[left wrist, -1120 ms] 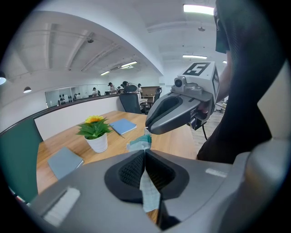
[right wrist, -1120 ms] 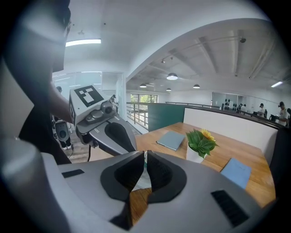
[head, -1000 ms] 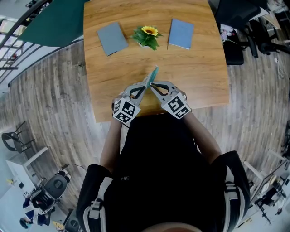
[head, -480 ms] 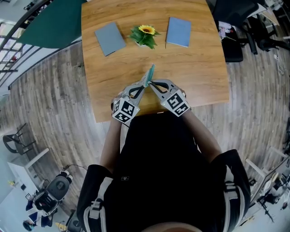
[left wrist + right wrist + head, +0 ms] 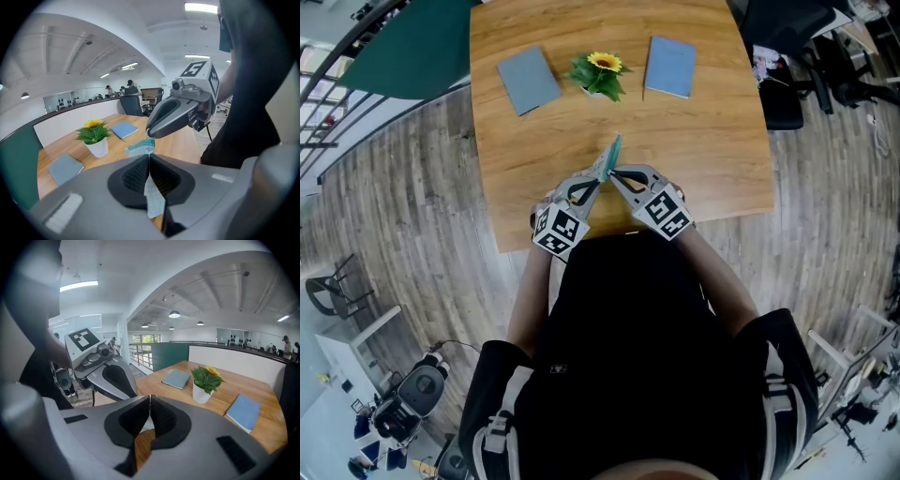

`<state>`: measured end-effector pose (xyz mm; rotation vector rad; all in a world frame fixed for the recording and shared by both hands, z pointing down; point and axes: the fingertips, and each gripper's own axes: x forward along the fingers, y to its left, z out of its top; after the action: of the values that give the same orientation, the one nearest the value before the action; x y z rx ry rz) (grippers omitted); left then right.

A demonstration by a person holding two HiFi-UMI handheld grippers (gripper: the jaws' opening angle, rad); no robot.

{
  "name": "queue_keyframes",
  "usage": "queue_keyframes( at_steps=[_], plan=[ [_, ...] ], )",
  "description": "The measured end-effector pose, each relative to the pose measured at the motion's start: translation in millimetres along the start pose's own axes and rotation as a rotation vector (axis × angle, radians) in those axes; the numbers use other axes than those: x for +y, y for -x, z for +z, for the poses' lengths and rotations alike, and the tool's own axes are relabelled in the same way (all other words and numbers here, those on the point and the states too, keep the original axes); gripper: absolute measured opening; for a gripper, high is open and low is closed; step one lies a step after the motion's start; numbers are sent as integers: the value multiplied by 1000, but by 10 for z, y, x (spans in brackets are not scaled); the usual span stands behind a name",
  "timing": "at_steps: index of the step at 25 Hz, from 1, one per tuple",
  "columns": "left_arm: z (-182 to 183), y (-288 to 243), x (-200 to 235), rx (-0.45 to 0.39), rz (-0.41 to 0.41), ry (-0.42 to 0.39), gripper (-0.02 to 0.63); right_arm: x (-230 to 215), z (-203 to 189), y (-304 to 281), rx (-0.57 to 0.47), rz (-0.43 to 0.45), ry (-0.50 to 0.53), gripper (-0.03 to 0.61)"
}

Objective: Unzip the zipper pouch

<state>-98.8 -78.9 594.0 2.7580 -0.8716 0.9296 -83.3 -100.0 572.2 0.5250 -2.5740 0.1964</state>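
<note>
Wooden table, grey plank floor, ceiling lights, black office chair

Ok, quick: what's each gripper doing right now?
Left gripper: closed on the zipper pouch, pinching its fabric.
Right gripper: closed on the same pouch at its top edge; the pull tab can't be made out.

Open-plan office, swivel chairs, ceiling lights

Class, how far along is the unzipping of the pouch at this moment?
Done: the pouch is held up over the table, pinched in the left gripper. In hand: the right gripper is shut on its other end, ready to pull. Left: the unzipping itself; no opening shows yet.
</note>
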Motion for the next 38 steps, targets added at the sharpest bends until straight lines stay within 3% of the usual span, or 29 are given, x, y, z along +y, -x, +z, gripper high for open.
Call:
queue_keyframes(
  at_steps=[9, 28, 32, 38],
  plan=[
    [64, 8, -52, -24, -19, -27, 8, -54, 6, 38, -9, -39, -5, 9],
    [192, 41, -123, -60, -46, -75, 5, -147, -8, 93, -30, 9, -228, 6],
    [196, 43, -126, -63, -49, -80, 5, -154, -23, 118, -34, 48, -296, 6],
    [221, 82, -76, -77, -33, -76, 5, -145, 39, 208, -55, 176, -441, 5]
  ],
)
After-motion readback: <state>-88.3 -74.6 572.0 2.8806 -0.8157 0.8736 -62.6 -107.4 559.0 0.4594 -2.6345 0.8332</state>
